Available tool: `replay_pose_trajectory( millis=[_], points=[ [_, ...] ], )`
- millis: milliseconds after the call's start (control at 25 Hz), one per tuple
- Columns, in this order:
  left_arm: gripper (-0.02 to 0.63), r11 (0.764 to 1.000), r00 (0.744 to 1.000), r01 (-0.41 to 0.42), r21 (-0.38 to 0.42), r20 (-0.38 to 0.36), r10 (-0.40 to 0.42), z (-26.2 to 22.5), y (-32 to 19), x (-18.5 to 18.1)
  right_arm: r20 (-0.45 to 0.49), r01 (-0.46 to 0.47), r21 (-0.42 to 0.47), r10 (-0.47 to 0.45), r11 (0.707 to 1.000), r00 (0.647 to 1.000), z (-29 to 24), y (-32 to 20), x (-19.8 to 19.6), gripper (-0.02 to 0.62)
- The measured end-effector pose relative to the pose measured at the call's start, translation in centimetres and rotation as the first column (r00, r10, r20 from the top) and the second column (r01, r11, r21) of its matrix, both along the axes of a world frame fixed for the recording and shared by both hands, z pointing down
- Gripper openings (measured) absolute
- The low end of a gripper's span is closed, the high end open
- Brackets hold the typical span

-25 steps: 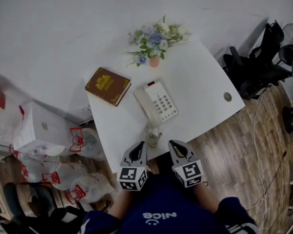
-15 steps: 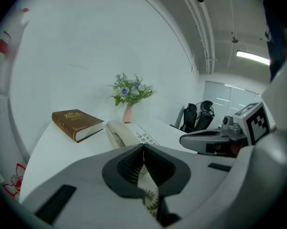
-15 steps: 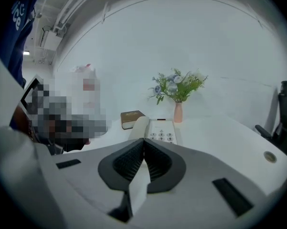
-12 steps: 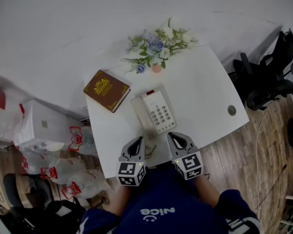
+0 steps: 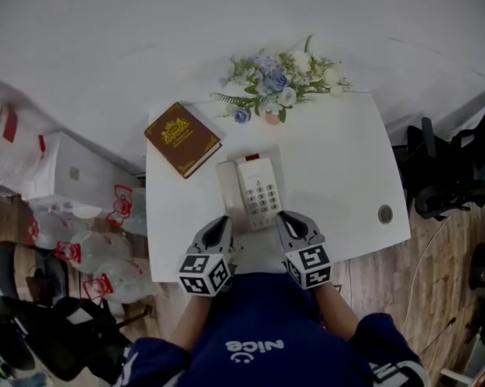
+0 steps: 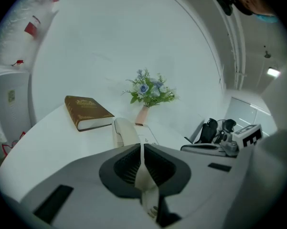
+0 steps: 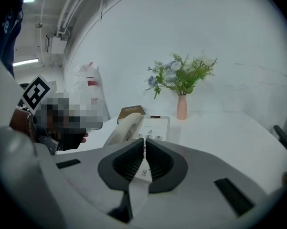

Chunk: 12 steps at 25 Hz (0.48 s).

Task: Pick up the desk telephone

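An office: white desk with a telephone, black swivel chairs beside it (wooden floor).

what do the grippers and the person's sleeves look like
The left gripper and right gripper are both light grey, wedge-shaped shells. Each tapers to two jaws lined with dark ribbed pads. Each carries a cube printed with black-and-white square markers. No cables show. The sleeves are dark navy, with white stripes showing on the right one.

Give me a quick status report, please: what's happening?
Left gripper, right gripper: both shut, empty. Telephone on desk, handset in place, just ahead. Book, flowers beyond it; path clear.
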<state>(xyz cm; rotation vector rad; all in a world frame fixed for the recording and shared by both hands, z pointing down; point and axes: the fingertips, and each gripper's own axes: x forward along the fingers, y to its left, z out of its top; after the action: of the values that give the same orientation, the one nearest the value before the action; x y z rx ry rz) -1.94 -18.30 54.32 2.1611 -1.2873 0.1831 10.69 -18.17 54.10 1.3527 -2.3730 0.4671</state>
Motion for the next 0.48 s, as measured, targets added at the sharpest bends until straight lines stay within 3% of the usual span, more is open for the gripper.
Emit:
replay_pose_trajectory(
  millis=[160, 240, 280, 360, 480],
  points=[
    [0.018, 0.996, 0.996, 0.081, -0.040, -0.018, -0.082, 0.6, -0.8, -0.5, 0.030, 0.025, -0.031, -0.024, 0.999, 0.999, 0.1, -1.6, 1.1, 0.027],
    [0.023, 0.990, 0.991, 0.118, -0.072, -0.057, -0.122, 0.7, -1.2, -0.6, 0.044, 0.053, -0.053, -0.050, 0.997, 0.998, 0.3, -2.3, 1.4, 0.076],
    [0.053, 0.989, 0.988, 0.123, -0.087, -0.078, -0.130, 0.8, -1.4, -0.5, 0.053, 0.066, -0.065, -0.063, 0.996, 0.997, 0.5, -2.6, 1.5, 0.117],
    [0.182, 0.987, 0.987, 0.110, -0.117, -0.107, -0.123, 1.1, -1.8, -0.1, 0.073, 0.084, -0.082, -0.078, 0.993, 0.994, 0.6, -3.2, 1.7, 0.144],
    [0.237, 0.983, 0.985, 0.085, -0.165, -0.137, -0.109, 1.7, -2.6, 0.1, 0.095, 0.113, -0.121, -0.102, 0.986, 0.990, 1.0, -3.9, 1.7, 0.178]
  ],
)
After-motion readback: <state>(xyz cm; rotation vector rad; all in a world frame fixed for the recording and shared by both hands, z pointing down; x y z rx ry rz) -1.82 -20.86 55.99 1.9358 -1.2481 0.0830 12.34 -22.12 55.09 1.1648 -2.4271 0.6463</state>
